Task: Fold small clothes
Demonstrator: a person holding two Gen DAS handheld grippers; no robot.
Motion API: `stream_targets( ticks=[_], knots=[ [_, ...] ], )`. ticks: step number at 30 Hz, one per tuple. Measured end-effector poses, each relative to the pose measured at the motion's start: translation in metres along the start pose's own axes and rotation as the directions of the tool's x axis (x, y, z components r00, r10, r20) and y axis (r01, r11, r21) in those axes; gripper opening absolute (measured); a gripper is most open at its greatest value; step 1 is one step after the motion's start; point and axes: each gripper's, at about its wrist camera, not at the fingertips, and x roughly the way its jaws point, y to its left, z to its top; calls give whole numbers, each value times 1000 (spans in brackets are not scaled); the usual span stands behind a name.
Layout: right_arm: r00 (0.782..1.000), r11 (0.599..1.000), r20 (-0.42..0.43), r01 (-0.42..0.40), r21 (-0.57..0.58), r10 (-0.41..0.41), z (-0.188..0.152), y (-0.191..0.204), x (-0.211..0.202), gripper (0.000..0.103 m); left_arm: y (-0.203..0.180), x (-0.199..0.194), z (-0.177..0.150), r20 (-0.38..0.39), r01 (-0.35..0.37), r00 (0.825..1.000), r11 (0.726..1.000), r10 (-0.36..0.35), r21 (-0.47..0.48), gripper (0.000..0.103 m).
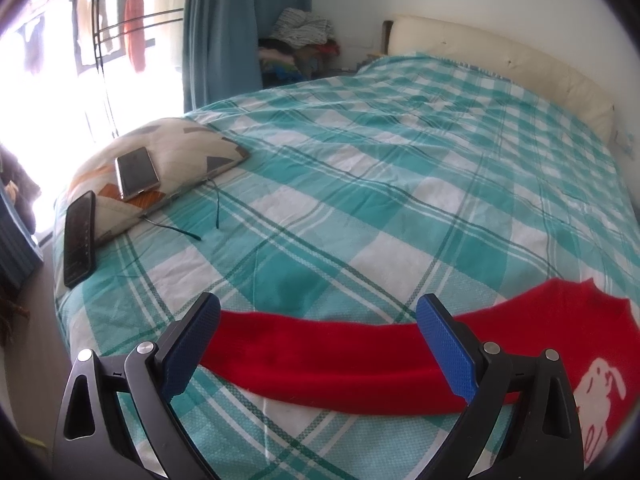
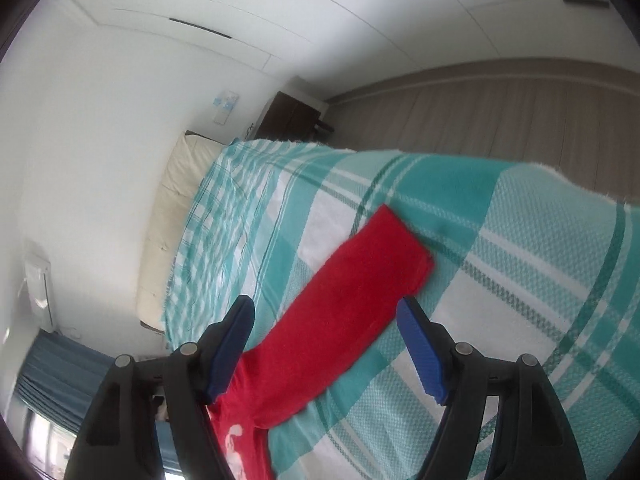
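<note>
A small red sweater [image 1: 532,332] with a white rabbit print lies flat on the teal checked bed cover [image 1: 360,184]. One sleeve [image 1: 320,356] stretches left across the left wrist view. My left gripper [image 1: 318,314] is open, its blue pads either side of that sleeve, just above it. In the right wrist view the other red sleeve [image 2: 352,308] stretches away to its cuff. My right gripper [image 2: 324,312] is open and straddles this sleeve, holding nothing. The sweater body [image 2: 240,440] shows at the bottom.
A patterned cushion [image 1: 160,160] lies at the bed's left edge with a phone [image 1: 136,172] on it and a second dark phone [image 1: 80,238] beside it. A cream headboard [image 1: 500,60] stands at the far end. The bed edge [image 2: 560,176] drops to the floor.
</note>
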Motion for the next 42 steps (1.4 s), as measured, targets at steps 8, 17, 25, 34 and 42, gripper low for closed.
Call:
stream_targets(
  ticks=[8,17,25,34,42],
  knots=[
    [996,989,-55,81,122,-74,23,-36,49,45,0,3,-1,-15,-5,1000,1000,5,1,99],
    [995,990,-82,73,123,-63,35,-44,70,1,-4,6,0,-23,-21,999,999,22,32,99],
    [991,783,111,125,-609,-72,-32,168,36,4,1,5,5,-29,8,1000,1000,-8,2,99],
    [965,388,-255,-260,-884,66,-246,361,90,4,12,6,7,-37,19,999,999,-20,-46,99],
    [830,340,-538,-468,-816,-149,-408,337,194,14,21,17,6,-79,24,996,995,-31,-96,99]
  ],
)
